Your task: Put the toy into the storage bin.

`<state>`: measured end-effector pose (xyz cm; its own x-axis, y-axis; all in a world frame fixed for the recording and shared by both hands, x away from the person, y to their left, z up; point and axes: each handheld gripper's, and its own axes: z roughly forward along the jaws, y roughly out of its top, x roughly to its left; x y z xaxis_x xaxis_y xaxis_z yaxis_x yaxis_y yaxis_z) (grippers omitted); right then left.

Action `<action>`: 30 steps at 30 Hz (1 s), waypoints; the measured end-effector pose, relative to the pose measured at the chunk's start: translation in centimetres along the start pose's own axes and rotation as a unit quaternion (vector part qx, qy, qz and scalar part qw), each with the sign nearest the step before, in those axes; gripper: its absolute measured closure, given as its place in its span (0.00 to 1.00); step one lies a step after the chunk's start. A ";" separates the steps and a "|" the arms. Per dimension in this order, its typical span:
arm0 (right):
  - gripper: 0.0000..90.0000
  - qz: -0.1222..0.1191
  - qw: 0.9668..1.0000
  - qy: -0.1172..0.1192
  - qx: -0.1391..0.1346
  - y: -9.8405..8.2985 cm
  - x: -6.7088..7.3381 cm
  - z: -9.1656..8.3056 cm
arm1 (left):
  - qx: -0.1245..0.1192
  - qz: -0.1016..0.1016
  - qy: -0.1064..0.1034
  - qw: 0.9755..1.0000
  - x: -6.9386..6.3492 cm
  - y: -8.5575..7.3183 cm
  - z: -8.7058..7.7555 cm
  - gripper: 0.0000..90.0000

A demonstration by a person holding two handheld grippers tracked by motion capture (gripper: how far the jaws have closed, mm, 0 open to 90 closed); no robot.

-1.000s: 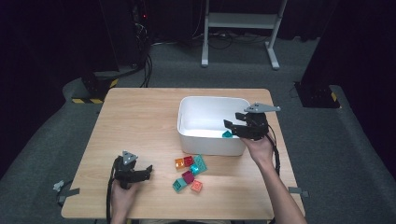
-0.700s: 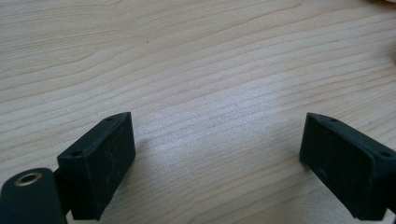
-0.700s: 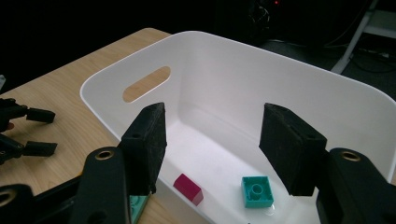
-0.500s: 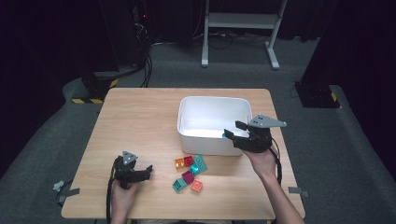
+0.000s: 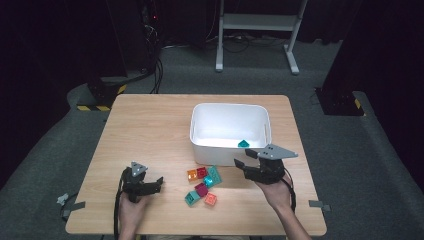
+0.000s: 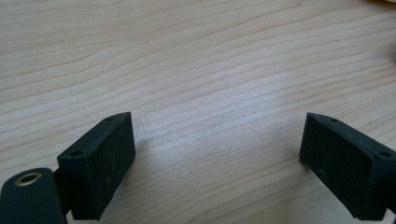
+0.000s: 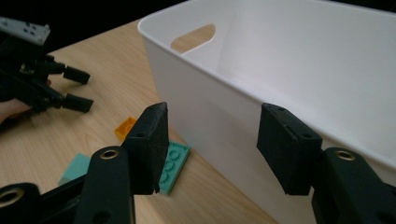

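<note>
Hovering empty beside the white bin (image 5: pixel 200 140), the right gripper (image 5: pixel 241 164) gapes.

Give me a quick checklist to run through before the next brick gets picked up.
1. Right hand-held gripper empty, jaws apart: ok; they have just been closing slightly.
2. Left hand-held gripper open over bare table: ok.
3. Loose bricks lying in front of the white bin: ok.
4. Teal brick already inside the bin: ok.
5. Right hand-held gripper lined up over a brick: not ok, it faces the bin wall.
</note>
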<state>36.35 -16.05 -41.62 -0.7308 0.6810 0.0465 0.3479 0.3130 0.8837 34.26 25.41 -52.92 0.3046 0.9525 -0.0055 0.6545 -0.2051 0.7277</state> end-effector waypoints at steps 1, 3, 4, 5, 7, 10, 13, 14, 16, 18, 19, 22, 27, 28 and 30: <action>0.49 0.002 1.000 0.004 0.003 -0.5 0.2 0.3 | 0.000 0.000 0.000 1.000 0.0 0.0 0.0 0.12; 0.49 0.007 1.000 0.012 0.009 -1.2 0.5 0.8 | 0.000 0.000 0.000 1.000 0.0 0.0 0.0 0.12; 0.49 0.005 1.000 0.012 0.012 -1.6 0.7 1.1 | 0.000 0.000 0.000 1.000 0.0 0.0 0.0 0.12; 0.49 0.006 1.000 0.013 0.014 -1.9 0.9 1.2 | 0.000 0.000 0.000 1.000 0.0 0.0 0.0 0.12; 0.49 0.011 0.999 0.024 0.018 -2.7 1.2 1.8 | 0.000 0.001 0.000 1.000 0.0 0.0 0.0 0.12; 0.49 0.010 0.999 0.032 0.029 -3.6 1.8 2.3 | 0.002 0.002 0.000 1.000 0.0 0.0 0.0 0.12; 0.49 0.000 0.998 0.035 0.048 -4.8 2.7 3.1 | 0.001 0.002 0.000 1.000 0.0 0.0 0.0 0.12; 0.49 0.001 0.998 0.037 0.052 -5.0 2.9 3.3 | 0.001 0.001 0.000 1.000 0.0 0.0 0.0 0.12; 0.49 0.001 0.997 0.042 0.057 -5.7 3.3 3.7 | 0.002 0.002 0.000 1.000 0.0 0.0 0.0 0.12; 0.49 0.001 0.997 0.048 0.061 -6.1 3.7 4.0 | 0.000 -0.001 0.000 1.000 0.0 0.0 0.0 0.12; 0.49 0.000 0.997 0.052 0.063 -6.3 4.0 4.2 | 0.002 0.002 0.000 1.000 0.0 0.0 0.0 0.12; 0.49 -0.003 0.996 0.062 0.067 -6.7 4.6 4.6 | 0.002 0.002 0.000 1.000 0.0 0.0 0.0 0.12; 0.49 -0.003 0.993 0.079 0.083 -7.2 5.4 5.5 | 0.001 0.001 0.000 1.000 0.0 0.0 0.0 0.12; 0.49 -0.003 0.993 0.084 0.084 -7.2 5.6 5.6 | 0.002 0.002 0.000 1.000 0.0 0.0 0.0 0.12; 0.49 -0.004 0.992 0.092 0.085 -7.3 6.0 5.9 | 0.000 -0.001 0.000 1.000 0.0 0.0 0.0 0.12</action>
<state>32.86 -10.36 -50.56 -0.8236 0.5504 0.1369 0.4234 0.4362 0.7940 34.24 25.39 -52.91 0.3032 0.9529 -0.0059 0.6547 -0.2039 0.7278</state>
